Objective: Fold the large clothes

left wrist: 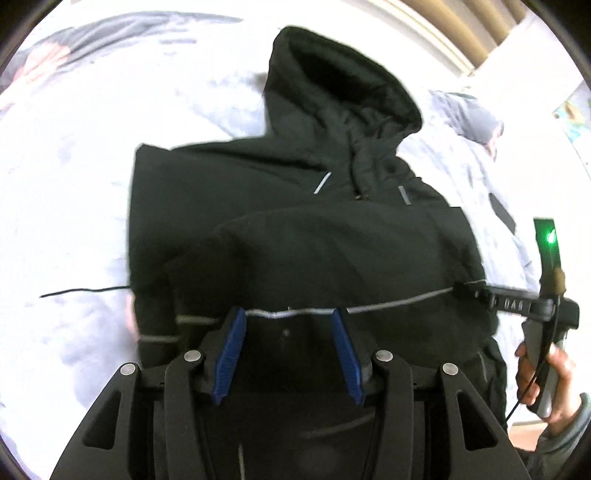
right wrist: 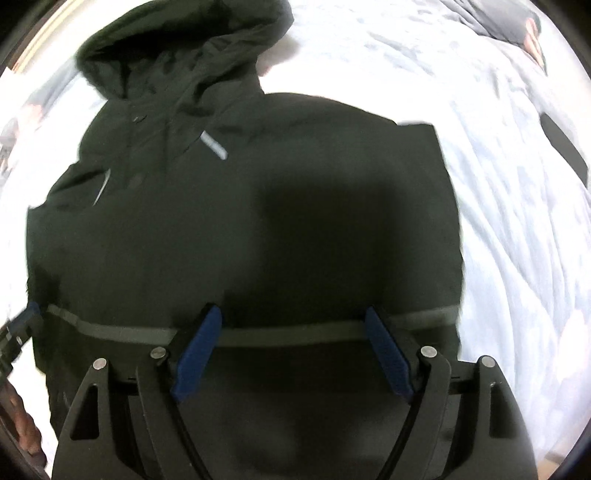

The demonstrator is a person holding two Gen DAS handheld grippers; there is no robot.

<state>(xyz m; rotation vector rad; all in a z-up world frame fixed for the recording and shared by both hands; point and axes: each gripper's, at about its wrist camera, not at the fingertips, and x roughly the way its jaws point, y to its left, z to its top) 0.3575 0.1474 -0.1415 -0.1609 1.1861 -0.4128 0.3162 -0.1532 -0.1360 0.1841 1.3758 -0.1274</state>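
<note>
A black hooded jacket [left wrist: 295,166] lies on a pale bed cover [left wrist: 74,166], hood [left wrist: 343,74] at the far end. Its lower part is folded up over the chest, and the hem with a grey reflective strip [left wrist: 399,304] runs across both grippers. My left gripper [left wrist: 288,314] points down, its blue pads partly apart with bunched hem between the tips. Further right along the hem is my right gripper [left wrist: 461,288], held by a hand [left wrist: 546,376]. In the right wrist view the right gripper [right wrist: 292,312] stands wide over the jacket [right wrist: 221,203]; the strip [right wrist: 288,334] passes loosely between its pads.
A grey garment [left wrist: 476,118] lies at the bed's far right and another [left wrist: 110,33] at the far left. A dark flat object [right wrist: 561,144] rests on the cover [right wrist: 517,221] to the right. A thin black cable [left wrist: 85,291] trails left of the jacket.
</note>
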